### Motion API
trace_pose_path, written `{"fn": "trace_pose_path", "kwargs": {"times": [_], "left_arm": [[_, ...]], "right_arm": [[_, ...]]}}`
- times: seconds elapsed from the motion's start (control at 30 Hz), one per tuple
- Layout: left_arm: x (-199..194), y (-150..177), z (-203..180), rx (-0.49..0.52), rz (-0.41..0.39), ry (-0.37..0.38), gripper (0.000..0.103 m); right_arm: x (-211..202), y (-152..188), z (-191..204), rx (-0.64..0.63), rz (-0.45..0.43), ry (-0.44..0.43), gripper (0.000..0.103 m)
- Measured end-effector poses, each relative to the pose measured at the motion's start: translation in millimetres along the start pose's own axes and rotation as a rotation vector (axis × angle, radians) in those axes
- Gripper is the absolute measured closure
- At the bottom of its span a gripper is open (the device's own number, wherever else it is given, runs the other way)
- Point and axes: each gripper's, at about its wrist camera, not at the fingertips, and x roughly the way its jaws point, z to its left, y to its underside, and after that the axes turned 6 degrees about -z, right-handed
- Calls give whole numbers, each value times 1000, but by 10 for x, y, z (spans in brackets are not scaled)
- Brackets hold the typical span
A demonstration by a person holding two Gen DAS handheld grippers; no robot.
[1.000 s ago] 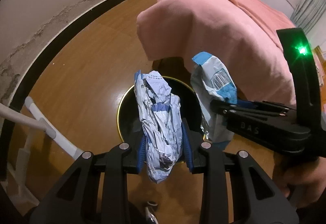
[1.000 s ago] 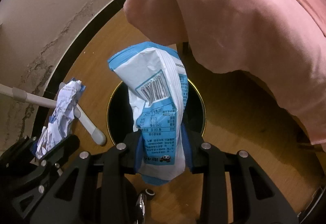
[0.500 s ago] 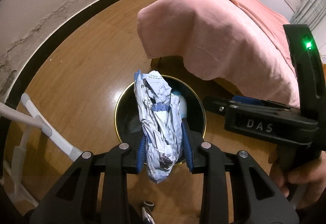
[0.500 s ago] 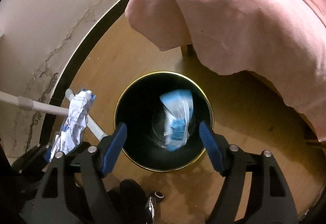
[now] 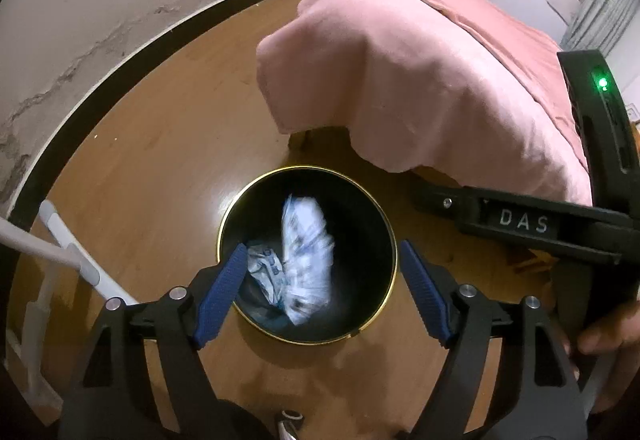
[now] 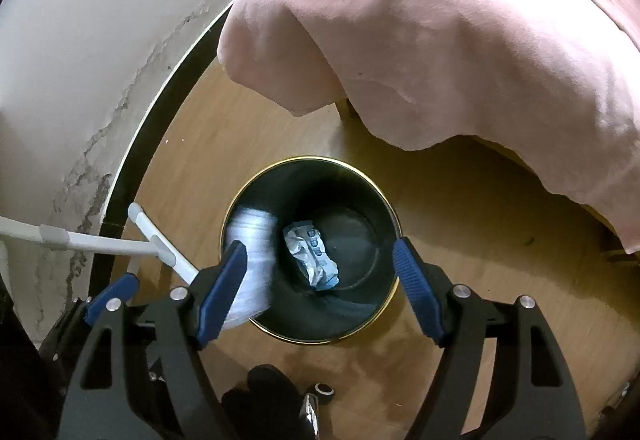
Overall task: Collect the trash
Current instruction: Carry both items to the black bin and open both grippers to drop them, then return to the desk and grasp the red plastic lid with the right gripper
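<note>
A round black bin with a gold rim (image 5: 390,232) (image 6: 394,220) stands on the wooden floor below both grippers. My left gripper (image 5: 320,292) is open and empty above it. A crumpled white and blue paper wad (image 5: 308,260) is blurred, falling into the bin; in the right wrist view it shows as a white blur (image 6: 252,260) at the bin's left rim. The blue and white snack bag (image 6: 312,260) (image 5: 264,266) lies on the bin's bottom. My right gripper (image 6: 320,280) is open and empty over the bin; its body (image 5: 520,220) shows at the right in the left wrist view.
A bed under a pink cover (image 5: 420,79) (image 6: 440,39) overhangs the floor just behind the bin. A white tube frame (image 5: 60,252) (image 6: 120,240) stands at the left by the cracked wall and dark skirting (image 5: 120,75).
The right gripper opened and dropped the snack bag into the bin. The left gripper then opened, and the paper wad is falling into the bin.
</note>
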Motion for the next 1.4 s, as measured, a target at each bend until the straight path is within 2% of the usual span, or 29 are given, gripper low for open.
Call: {"fn": "trace_pose_path", "kwargs": {"times": [0.2,0.37,0.43,0.5,0.6,0.67,0.73,0.8,0.9,0.97,1.07,1.13,1.23,1.33,1.4], "left_arm": [[-93,-4,-21,-8,-10,1,27],[-561,-55,-234,33,-36,18,27],[-971,-108,-365,74,-78,20,25],[-1434,-155,-435,104,-129,4,17],[-2135,-152,-386,120,-211,-35,10],[-2770,-71,-173,115,-275,-106,8],[-3275,67,124,87,-320,-190,7],[-3755,248,499,33,-365,-276,7],[-4432,648,1156,-78,-414,-453,7],[-4847,1015,1624,-160,-422,-594,7],[-5270,1521,2132,-283,-426,-707,7],[-5495,1860,2406,-362,-419,-759,7],[-5776,2283,2705,-442,-421,-801,7],[-5917,2476,2791,-470,-440,-794,7],[-5910,2459,2822,-471,-440,-779,7]], "right_arm": [[-148,-49,27,14,-22,-5,30],[-664,-227,89,-9,-108,13,30],[-1035,-334,170,-34,-186,22,29],[-1444,-410,343,-65,-264,24,26],[-1984,-410,761,-146,-361,-37,22],[-2309,-294,1168,-232,-419,-94,18],[-2559,-68,1695,-346,-442,-175,17],[-2703,196,2203,-445,-431,-274,17],[-2802,714,3085,-623,-377,-446,16],[-2800,1042,3520,-722,-334,-525,16],[-2736,1626,4197,-887,-251,-625,16],[-2646,1989,4614,-975,-195,-672,16],[-2524,2439,5034,-1058,-140,-698,15],[-2460,2767,5324,-1109,-137,-674,15],[-2363,2846,5481,-1120,-133,-643,14]]}}
